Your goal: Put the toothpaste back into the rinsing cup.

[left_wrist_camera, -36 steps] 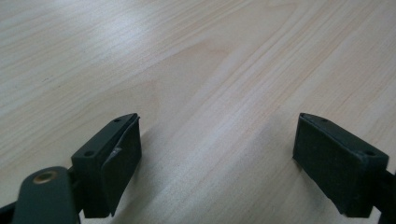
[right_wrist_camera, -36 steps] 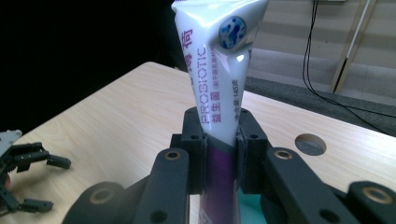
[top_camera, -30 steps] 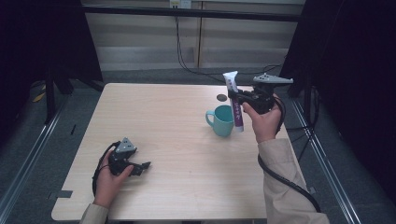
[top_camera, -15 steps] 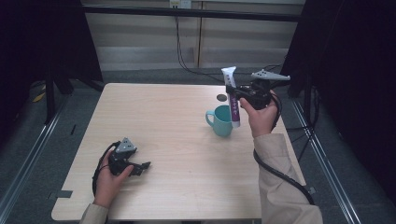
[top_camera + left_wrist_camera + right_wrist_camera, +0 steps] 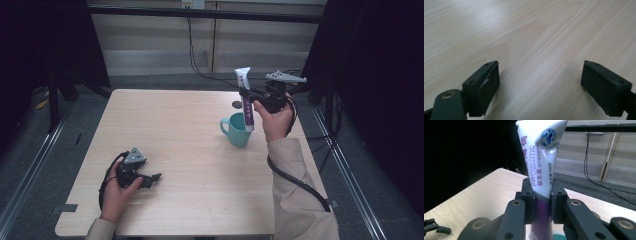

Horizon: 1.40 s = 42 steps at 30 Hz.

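A white and purple toothpaste tube stands upright in my right gripper, whose jaws are shut on its middle. In the right gripper view the tube rises between the two black pads of the right gripper, flat crimped end up. Its lower end hangs just above the right rim of a teal mug on the table. My left gripper rests on the wooden table at the near left. In the left gripper view, my left gripper stands wide open with bare wood between its jaws.
A small dark round spot marks the table behind the mug. Cables trail off the table's right side and hang at the back wall. Dark curtains stand left and right. The left gripper appears far off in the right gripper view.
My right gripper has lifted the tube slightly and shifted it left, closer over the mug. The left gripper has stayed put.
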Motion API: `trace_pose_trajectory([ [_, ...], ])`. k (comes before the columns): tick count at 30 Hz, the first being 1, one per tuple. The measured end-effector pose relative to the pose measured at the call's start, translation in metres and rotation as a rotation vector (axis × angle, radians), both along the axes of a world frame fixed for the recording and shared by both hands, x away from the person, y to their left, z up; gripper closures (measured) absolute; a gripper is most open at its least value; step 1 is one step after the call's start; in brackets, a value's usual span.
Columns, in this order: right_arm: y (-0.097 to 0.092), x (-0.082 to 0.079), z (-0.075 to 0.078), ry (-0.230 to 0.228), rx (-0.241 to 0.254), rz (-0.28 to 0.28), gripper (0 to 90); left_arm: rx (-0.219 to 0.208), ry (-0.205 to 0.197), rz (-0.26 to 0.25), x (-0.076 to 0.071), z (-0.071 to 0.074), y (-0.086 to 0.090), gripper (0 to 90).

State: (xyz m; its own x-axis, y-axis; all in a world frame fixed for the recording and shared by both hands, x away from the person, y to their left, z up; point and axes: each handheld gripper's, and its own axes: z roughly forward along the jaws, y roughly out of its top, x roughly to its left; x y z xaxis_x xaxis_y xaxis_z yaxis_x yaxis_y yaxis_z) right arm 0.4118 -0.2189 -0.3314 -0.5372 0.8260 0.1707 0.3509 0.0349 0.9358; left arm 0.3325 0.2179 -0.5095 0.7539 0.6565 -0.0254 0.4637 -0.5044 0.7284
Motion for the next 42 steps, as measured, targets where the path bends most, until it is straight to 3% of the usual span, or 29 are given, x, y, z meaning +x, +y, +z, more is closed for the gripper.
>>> trace_pose_trajectory([
  [28,0.005,0.016,-0.006,-0.021,0.007,-0.017,76.8,0.004,-0.004,-0.001,0.0,0.0,0.0,15.1],
  [42,0.006,0.025,-0.021,-0.017,0.01,-0.037,76.7,0.001,-0.001,0.0,0.0,0.0,0.0,15.1],
])
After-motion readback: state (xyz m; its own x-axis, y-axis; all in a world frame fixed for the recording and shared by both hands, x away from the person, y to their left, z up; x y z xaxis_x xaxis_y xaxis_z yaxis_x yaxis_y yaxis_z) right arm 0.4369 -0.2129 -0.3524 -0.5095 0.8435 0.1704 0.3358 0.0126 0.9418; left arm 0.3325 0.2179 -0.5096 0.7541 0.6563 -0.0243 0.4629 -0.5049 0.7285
